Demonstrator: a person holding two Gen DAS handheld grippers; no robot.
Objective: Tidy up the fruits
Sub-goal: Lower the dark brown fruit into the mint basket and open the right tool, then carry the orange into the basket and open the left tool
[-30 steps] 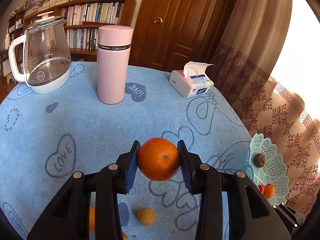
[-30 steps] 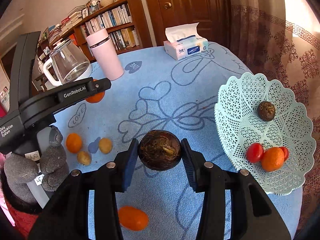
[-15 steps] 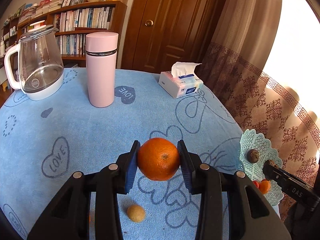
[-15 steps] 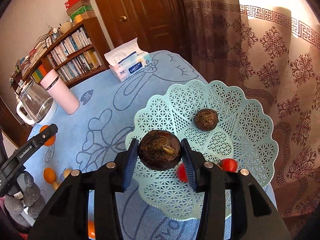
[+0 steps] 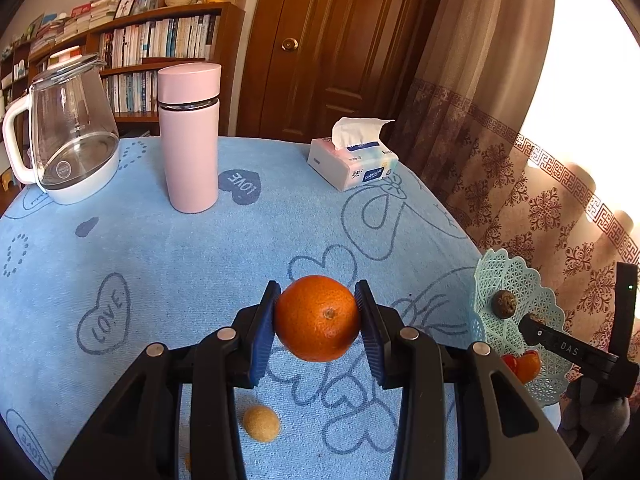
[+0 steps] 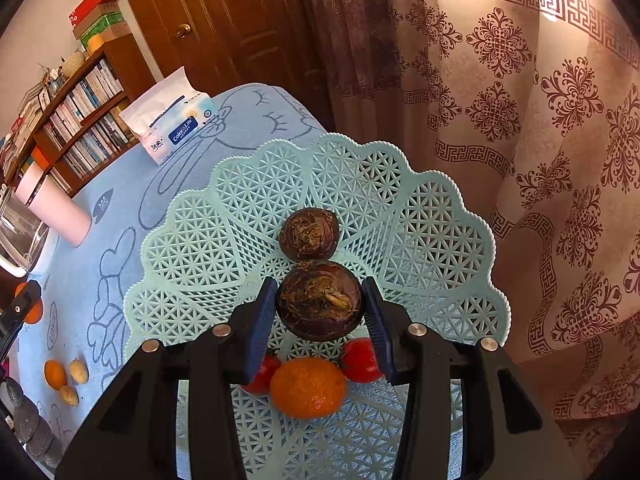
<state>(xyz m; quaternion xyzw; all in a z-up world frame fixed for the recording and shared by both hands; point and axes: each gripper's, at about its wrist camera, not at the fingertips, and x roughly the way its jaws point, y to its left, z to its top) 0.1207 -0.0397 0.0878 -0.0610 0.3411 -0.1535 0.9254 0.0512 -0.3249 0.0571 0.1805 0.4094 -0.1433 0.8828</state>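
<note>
Mint-green basket (image 6: pixel 432 216) at the table's edge waits as the right gripper (image 6: pixel 320 304) clamps a dark bulb (image 6: pixel 320 300) above it, probably for dropping. Left gripper (image 5: pixel 318 318) pinches an orange (image 5: pixel 318 318) over the cloth.

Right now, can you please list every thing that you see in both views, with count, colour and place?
basket: 1, pale green, table edge by curtain
dark brown bulbs: 2, one in basket, one in right tool
oranges: 1 in left tool, 1 in basket
tomatoes: 2, red, in basket
small fruits: 3, orange and tan, on cloth
flask: 1, pink, upright
kettle: 1, glass
tissue pack: 1, white
tablecloth: 1, blue
left tool: black, shut on orange
right tool: black, shut on bulb
</note>
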